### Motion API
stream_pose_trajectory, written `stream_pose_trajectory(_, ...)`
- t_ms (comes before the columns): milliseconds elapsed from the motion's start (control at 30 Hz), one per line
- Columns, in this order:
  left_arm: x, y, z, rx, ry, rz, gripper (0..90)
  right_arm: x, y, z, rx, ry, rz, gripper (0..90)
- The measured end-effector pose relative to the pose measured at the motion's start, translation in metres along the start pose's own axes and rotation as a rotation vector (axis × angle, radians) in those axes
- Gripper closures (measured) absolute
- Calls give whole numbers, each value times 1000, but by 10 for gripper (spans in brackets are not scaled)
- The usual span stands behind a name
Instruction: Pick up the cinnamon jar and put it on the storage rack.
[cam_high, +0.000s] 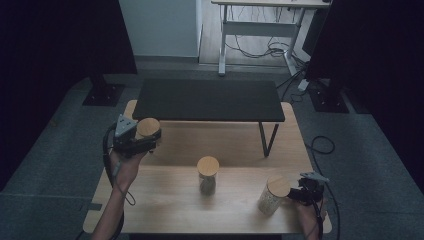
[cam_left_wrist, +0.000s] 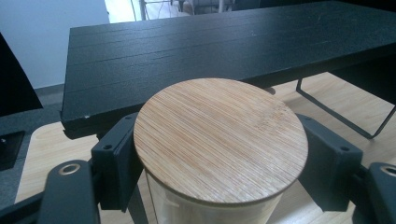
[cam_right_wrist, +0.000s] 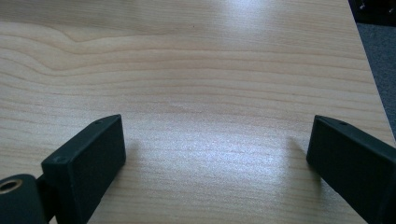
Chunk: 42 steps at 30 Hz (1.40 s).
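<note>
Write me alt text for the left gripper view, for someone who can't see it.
The left tool is shut on a clear jar with a round bamboo lid, one black jaw on each side just under the lid. Behind the jar stands a low black shelf on thin metal legs, set on a light wooden table.

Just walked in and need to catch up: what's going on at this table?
A person works with a gripper in each hand. The left gripper is clamped on a bamboo-lidded glass jar, held near the black shelf. The right gripper is open over the bare wooden table. Two more lidded jars stand on the table.
</note>
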<state>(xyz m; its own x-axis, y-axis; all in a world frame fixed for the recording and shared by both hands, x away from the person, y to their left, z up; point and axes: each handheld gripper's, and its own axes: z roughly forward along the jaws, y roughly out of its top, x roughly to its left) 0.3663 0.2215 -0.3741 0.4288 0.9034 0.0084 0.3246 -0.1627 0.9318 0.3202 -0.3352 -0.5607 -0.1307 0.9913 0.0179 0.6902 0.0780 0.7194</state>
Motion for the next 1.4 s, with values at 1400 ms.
stream_pose_trajectory(1400, 5, 33, 4, -26, -11, -3, 241, 0, 0, 0, 0, 0, 0, 38)
